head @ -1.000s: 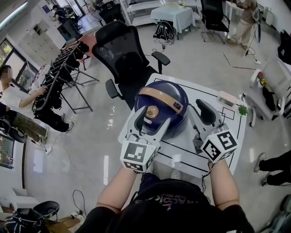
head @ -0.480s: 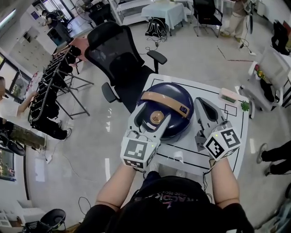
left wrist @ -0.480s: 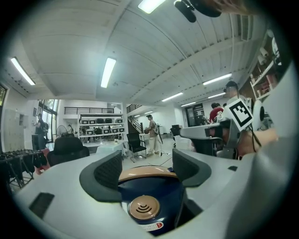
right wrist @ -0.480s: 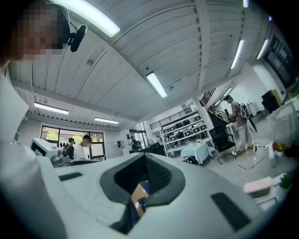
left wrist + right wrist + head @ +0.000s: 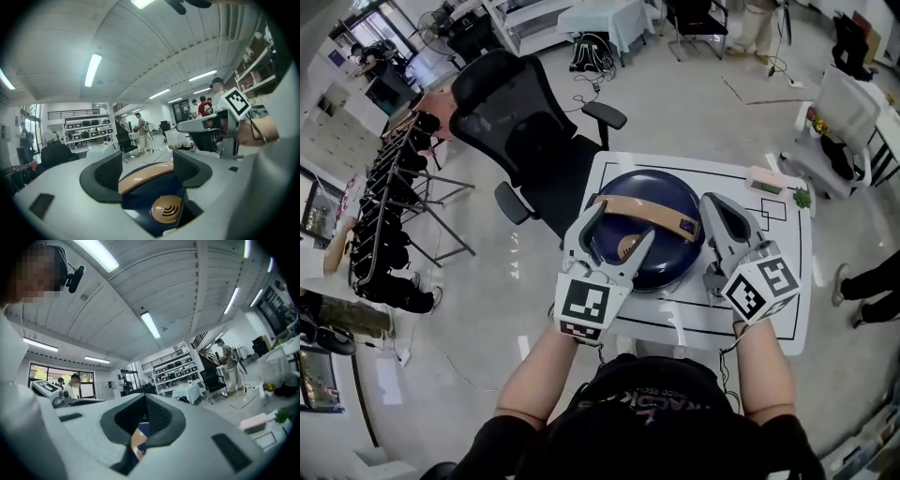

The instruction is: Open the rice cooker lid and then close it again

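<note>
**Station Status: Rice Cooker, Lid Down**

**1. Task object.** The round navy-blue rice cooker (image 5: 666,264) stands on the white table with black outline markings (image 5: 769,323), at the table's left half and close to its near edge. The lid is down. A flat tan carrying handle (image 5: 642,208) lies across the top of the lid. A round gold steam-vent cap (image 5: 166,209) sits on the lid on the operator's side of the handle.

**2. Left gripper.** The left gripper (image 5: 617,225) is released. Its two dark-padded jaws stand wide apart over the near-left part of the lid. In the left gripper view the vent cap lies low between the jaws and the tan handle crosses the gap farther out. Neither pad presses on the cooker.

**3. Right gripper.** The right gripper (image 5: 714,204) is clenched, pads together, with nothing gripped. It sits just beside the cooker's right side, near the right end of the tan handle. Whether it touches the cooker cannot be told. In the right gripper view a sliver of tan and navy shows through the small opening below the closed pads.

**4. Surroundings.** A black mesh office chair (image 5: 516,122) stands on the floor beyond the table's far-left corner. A small pink box (image 5: 766,178) lies at the table's far right, well apart from the cooker.
</note>
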Demonstrator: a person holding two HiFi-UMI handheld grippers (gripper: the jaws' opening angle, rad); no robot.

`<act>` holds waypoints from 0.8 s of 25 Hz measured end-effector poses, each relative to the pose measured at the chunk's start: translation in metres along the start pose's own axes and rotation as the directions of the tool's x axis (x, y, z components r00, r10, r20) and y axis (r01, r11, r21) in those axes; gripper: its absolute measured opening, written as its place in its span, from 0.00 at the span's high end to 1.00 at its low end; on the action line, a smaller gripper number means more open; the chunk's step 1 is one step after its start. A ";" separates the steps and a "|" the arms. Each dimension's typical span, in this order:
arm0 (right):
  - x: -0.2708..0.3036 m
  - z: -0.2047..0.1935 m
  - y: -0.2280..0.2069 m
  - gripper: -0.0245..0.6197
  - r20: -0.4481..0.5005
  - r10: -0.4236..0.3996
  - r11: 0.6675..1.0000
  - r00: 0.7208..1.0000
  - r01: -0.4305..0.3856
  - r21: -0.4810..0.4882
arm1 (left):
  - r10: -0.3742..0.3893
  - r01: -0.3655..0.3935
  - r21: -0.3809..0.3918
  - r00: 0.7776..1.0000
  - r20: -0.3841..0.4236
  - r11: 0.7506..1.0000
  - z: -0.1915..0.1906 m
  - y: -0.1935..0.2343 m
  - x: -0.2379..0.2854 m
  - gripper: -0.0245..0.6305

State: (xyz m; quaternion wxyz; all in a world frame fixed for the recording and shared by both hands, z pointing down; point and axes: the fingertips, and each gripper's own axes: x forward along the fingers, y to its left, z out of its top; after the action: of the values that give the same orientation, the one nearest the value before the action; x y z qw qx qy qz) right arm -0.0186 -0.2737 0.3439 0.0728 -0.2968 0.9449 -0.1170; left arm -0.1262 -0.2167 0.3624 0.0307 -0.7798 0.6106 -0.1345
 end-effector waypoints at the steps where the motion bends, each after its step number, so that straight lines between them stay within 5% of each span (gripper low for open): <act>1: 0.001 -0.001 0.000 0.96 -0.001 -0.012 1.000 1.000 0.012 0.000 | -0.017 0.017 0.024 1.000 -0.010 1.000 -0.002 -0.001 0.002 0.46; 8: 0.007 -0.016 -0.004 0.96 -0.031 -0.090 0.996 0.995 0.090 0.009 | -0.132 0.148 0.197 0.987 -0.093 0.969 -0.023 -0.010 0.020 0.46; 20: 0.009 -0.057 -0.013 0.96 -0.138 -0.179 0.981 0.974 0.187 0.047 | -0.191 0.254 0.502 0.966 -0.175 0.827 -0.044 -0.025 0.047 0.46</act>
State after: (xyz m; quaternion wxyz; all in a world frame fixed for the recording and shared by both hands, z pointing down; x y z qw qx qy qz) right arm -0.0309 -0.2787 0.4019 0.0075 -0.3719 0.9123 -0.1711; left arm -0.1029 -0.2509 0.4179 0.1884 -0.7989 0.4571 -0.3425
